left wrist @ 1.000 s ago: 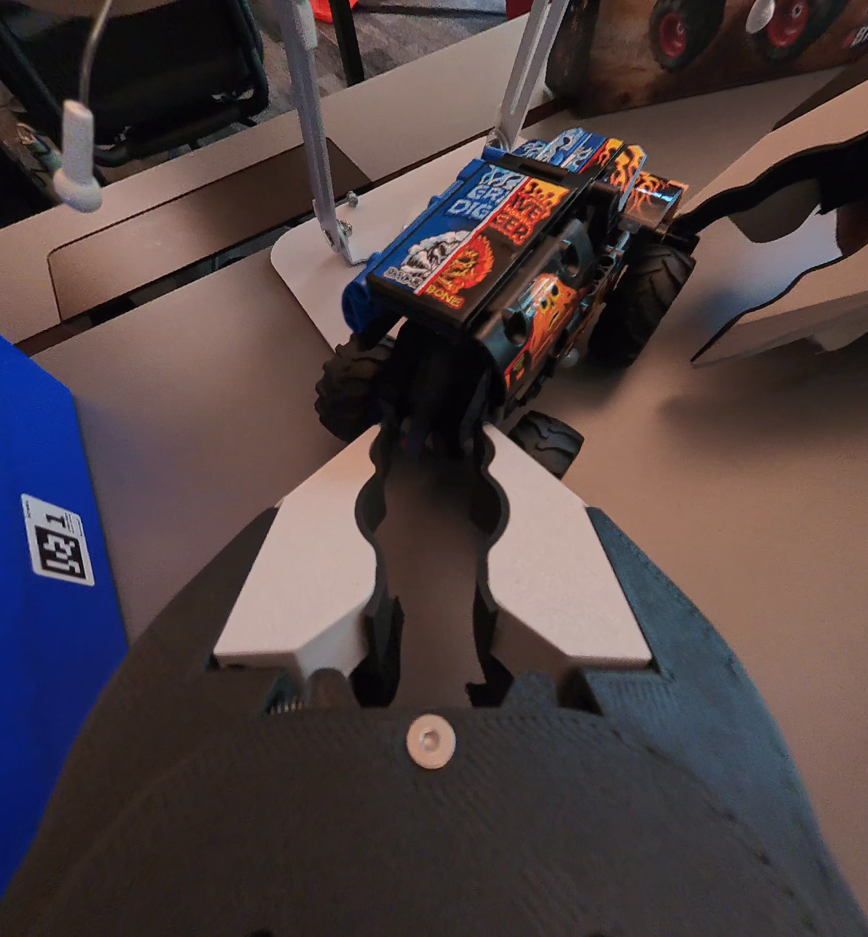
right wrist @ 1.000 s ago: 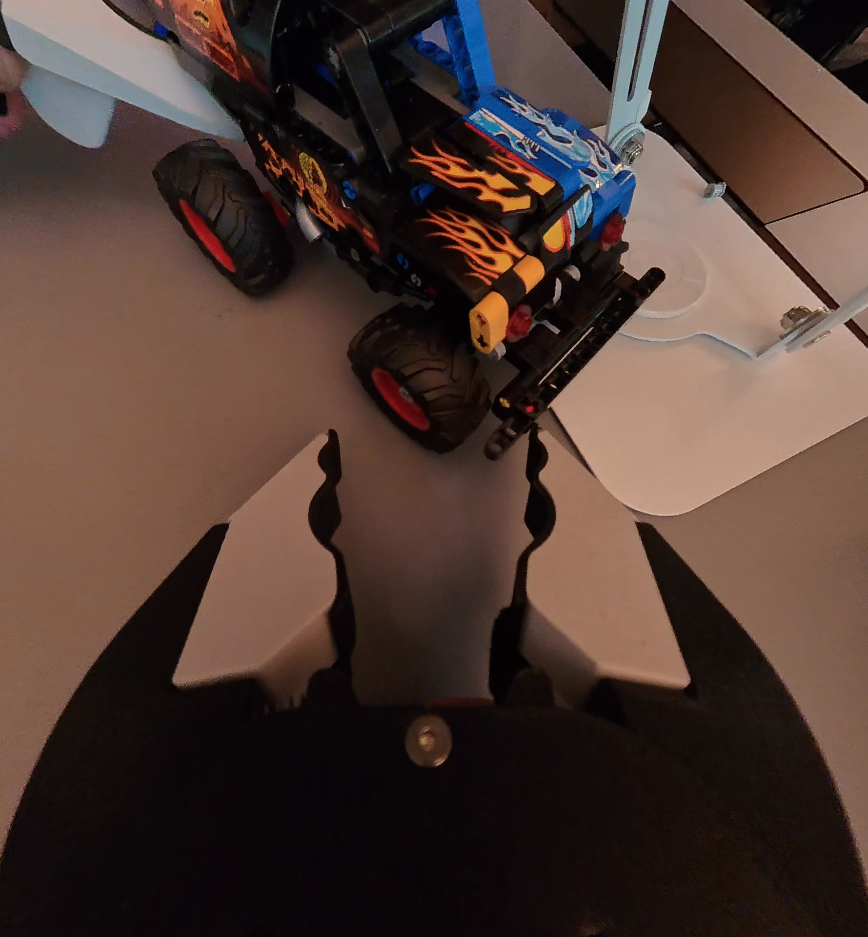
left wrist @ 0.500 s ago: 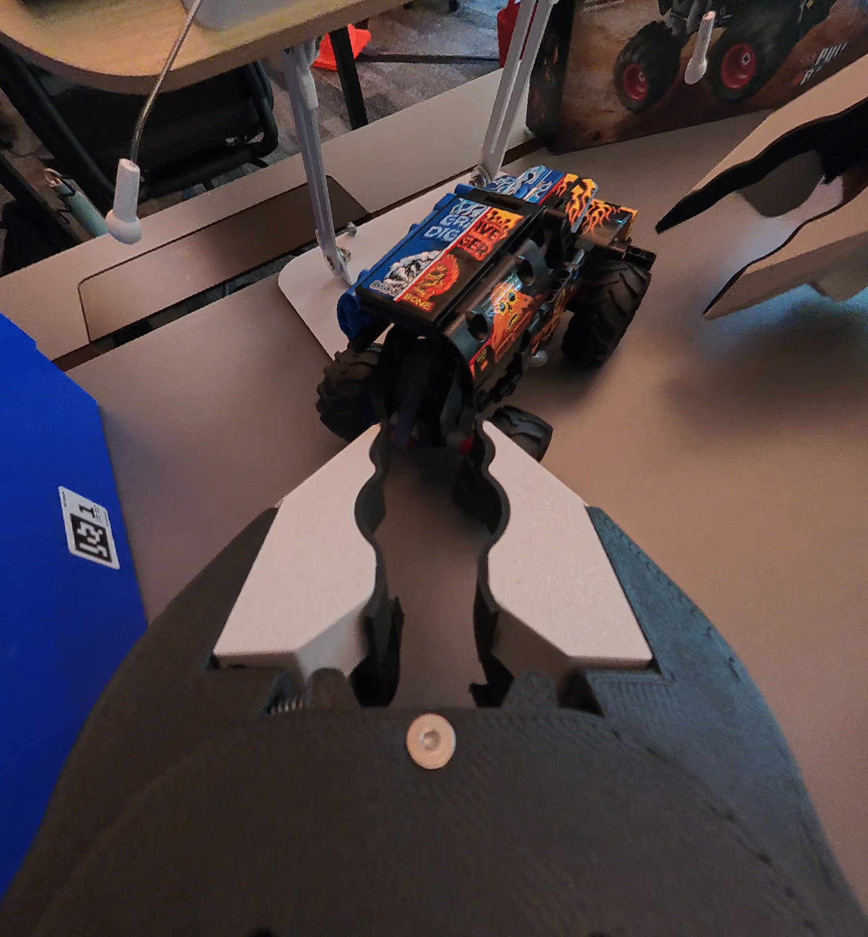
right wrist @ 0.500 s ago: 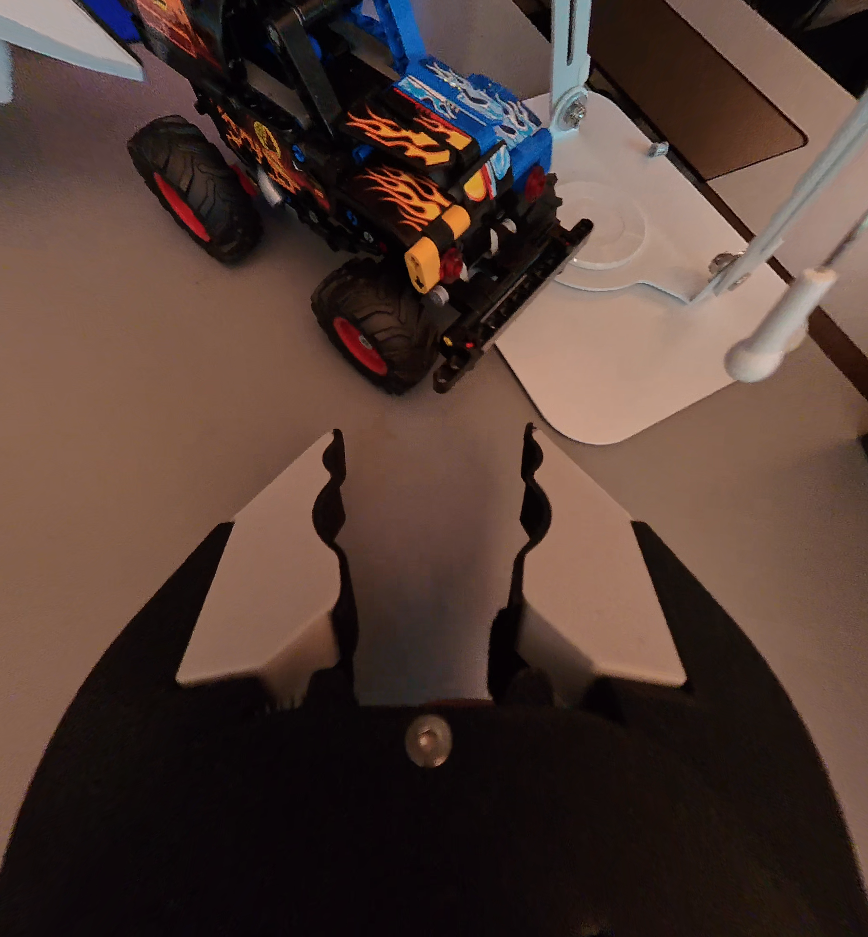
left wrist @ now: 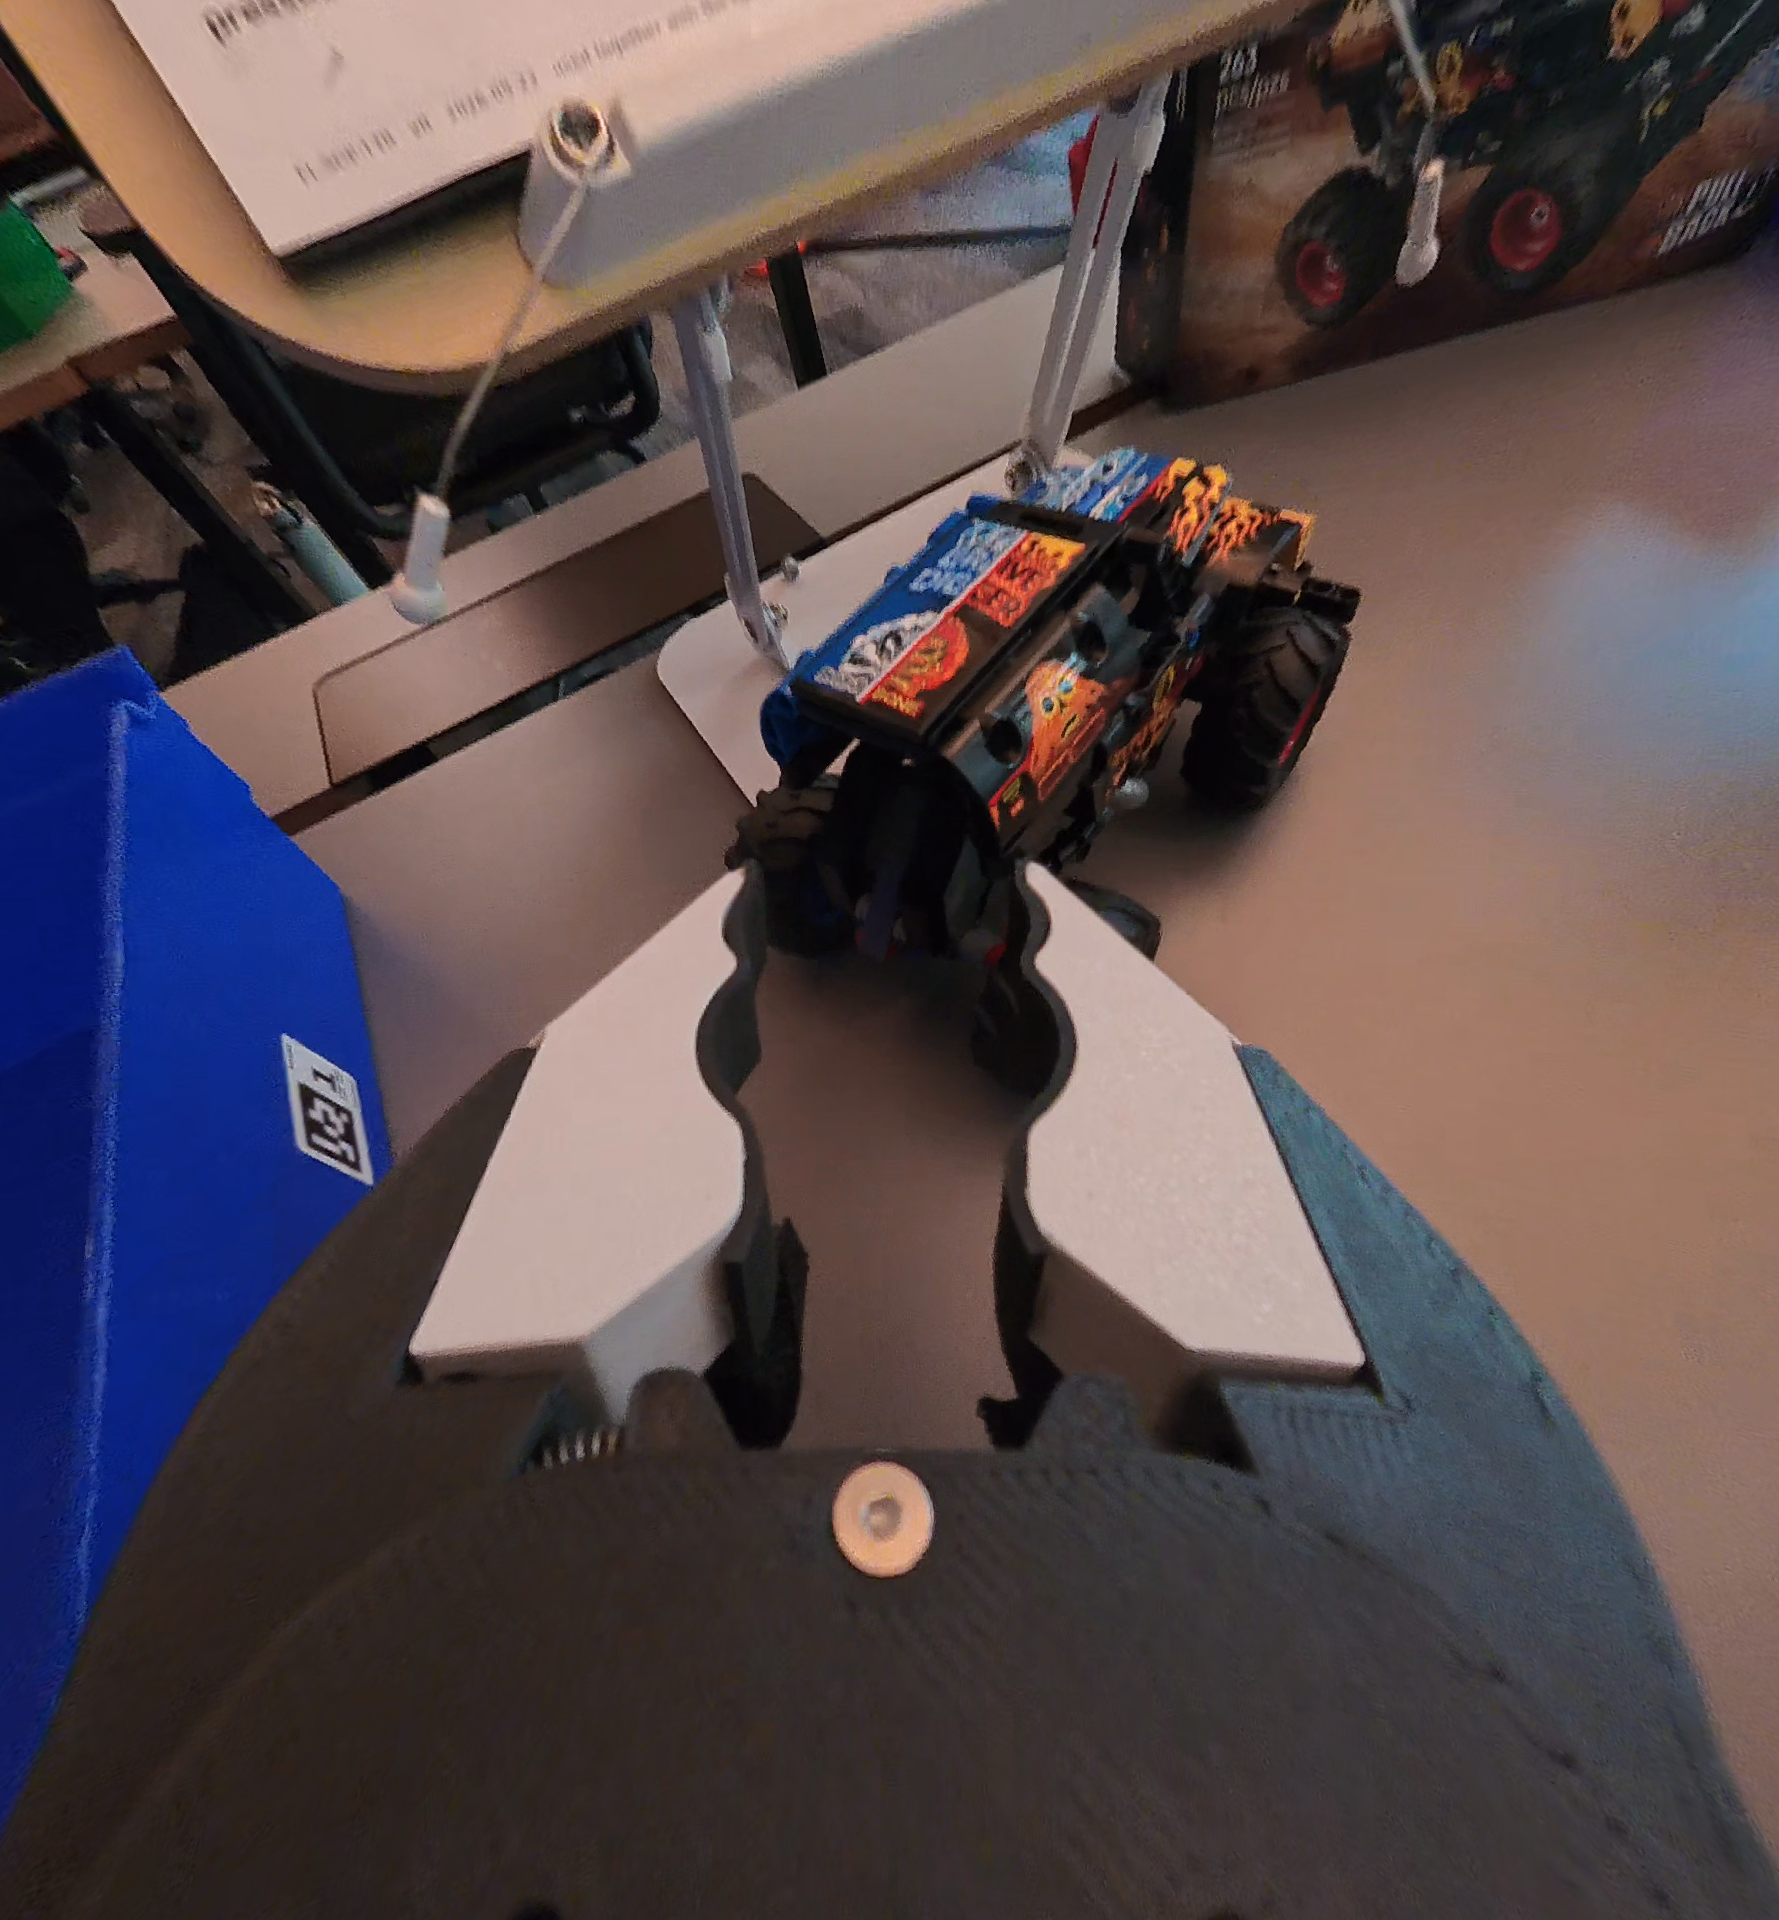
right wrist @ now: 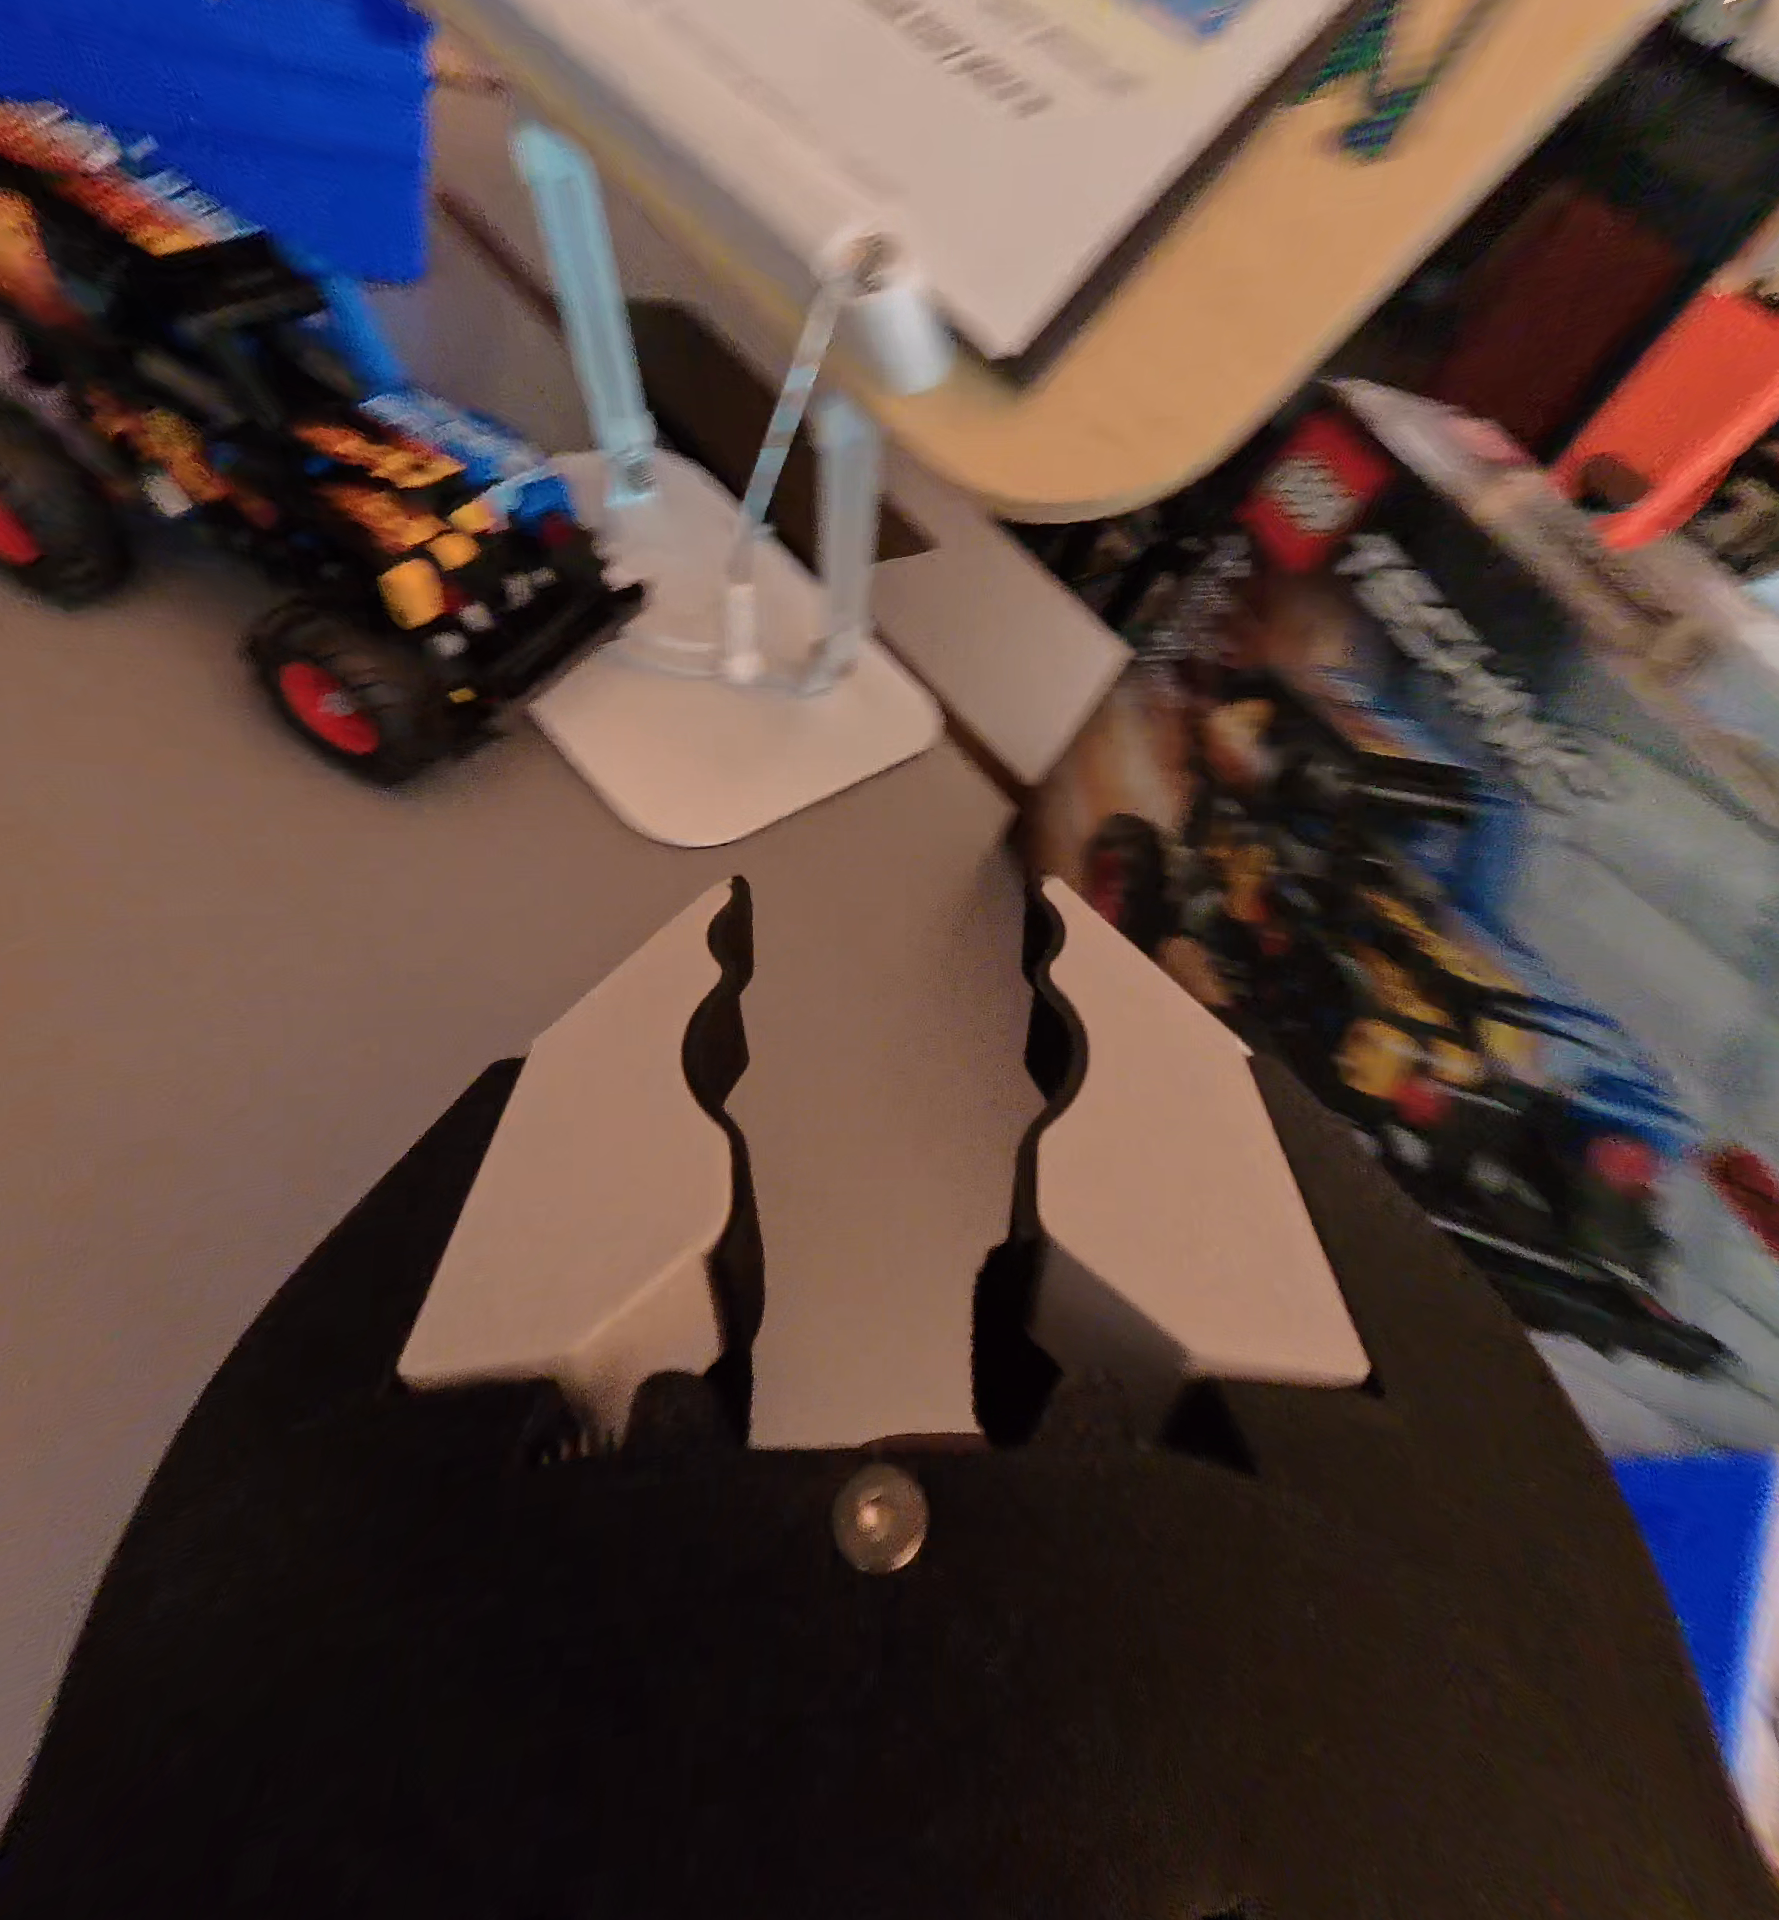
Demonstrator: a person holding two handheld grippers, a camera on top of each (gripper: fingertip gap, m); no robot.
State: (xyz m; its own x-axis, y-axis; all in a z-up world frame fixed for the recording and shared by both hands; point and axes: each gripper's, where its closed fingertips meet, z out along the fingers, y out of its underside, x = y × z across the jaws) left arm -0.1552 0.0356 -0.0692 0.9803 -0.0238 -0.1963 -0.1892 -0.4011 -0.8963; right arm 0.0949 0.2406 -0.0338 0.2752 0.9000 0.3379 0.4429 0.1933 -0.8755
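A toy monster truck [left wrist: 1051, 675] of building bricks, black and blue with orange flame stickers and big black tyres, stands on the grey table [left wrist: 1487, 1039]. My left gripper [left wrist: 885, 904] is open. Its white fingertips [left wrist: 656, 1039] flank the truck's rear end, and I cannot tell whether they touch it. In the right wrist view the truck [right wrist: 272, 499] is at the far left. My right gripper [right wrist: 883, 904] is open and empty above bare table, well apart from the truck, pointing between the stand base and the box.
A white stand base [right wrist: 739, 748] with thin rods touches the truck's front and carries a board with a sheet [left wrist: 552, 156] overhead. A blue bin [left wrist: 85, 1039] stands at my left. A printed toy box [right wrist: 1436, 883] stands at the right, also at the back in the left wrist view [left wrist: 1436, 187].
My right gripper has drawn back from the truck and swung right towards the box, and has left the left wrist view. My left jaws have widened slightly and that view has tilted up.
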